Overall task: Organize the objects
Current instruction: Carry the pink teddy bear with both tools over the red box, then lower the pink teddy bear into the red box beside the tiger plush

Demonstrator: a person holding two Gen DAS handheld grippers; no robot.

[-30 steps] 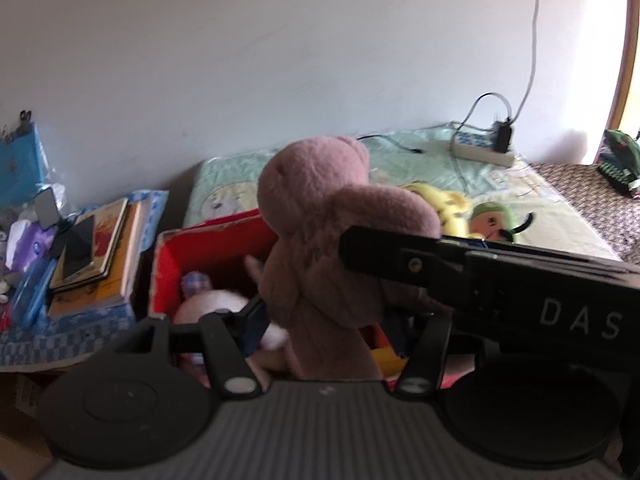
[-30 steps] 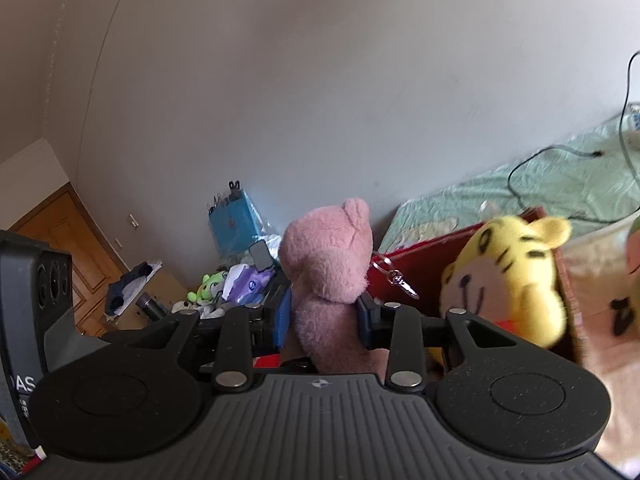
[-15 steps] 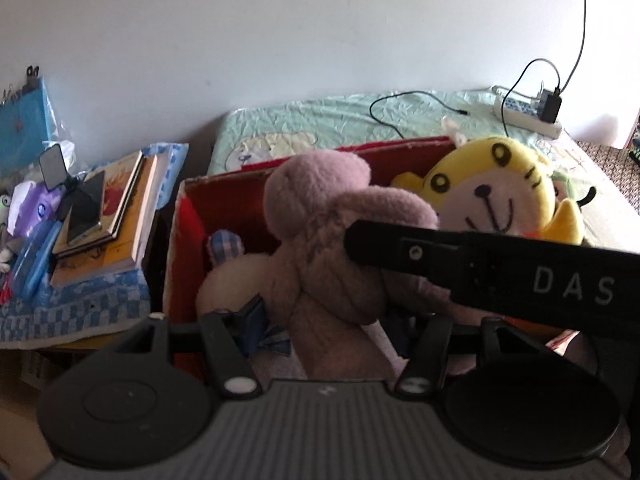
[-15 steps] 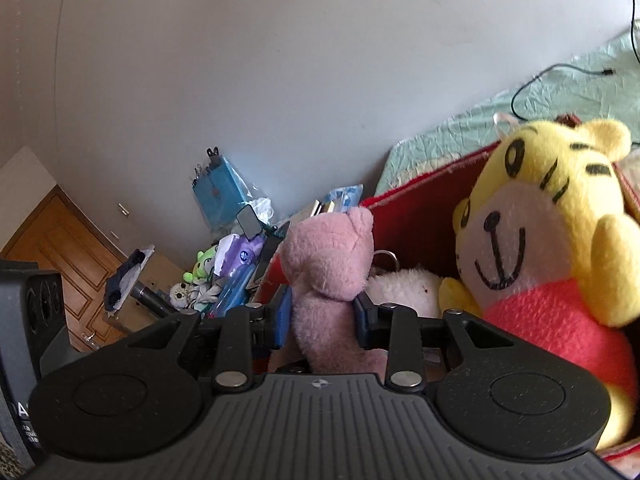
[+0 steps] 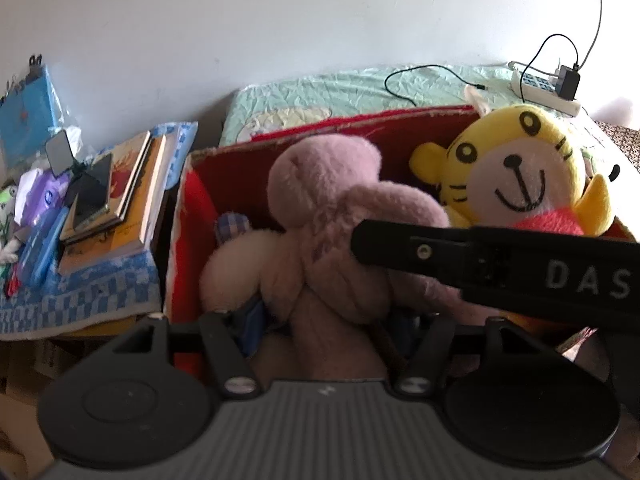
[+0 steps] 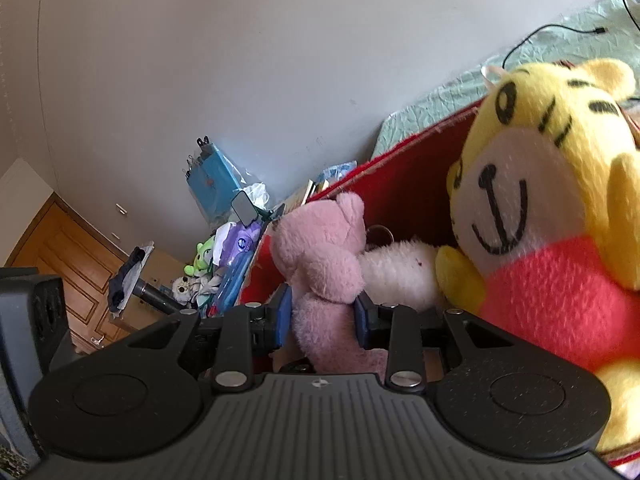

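left wrist view: pink bear (image 5: 336,216) pinched by both grippers, left gripper (image 5: 324,320) low on its body, right gripper (image 6: 322,312) clamped at its middle, lowered inside red box (image 5: 188,200) near left wall, beside yellow tiger (image 5: 516,176), ready for release.

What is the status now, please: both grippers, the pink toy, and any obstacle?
Left gripper and right gripper both shut on pink bear. Bear low inside red box. White plush and yellow tiger crowd it.
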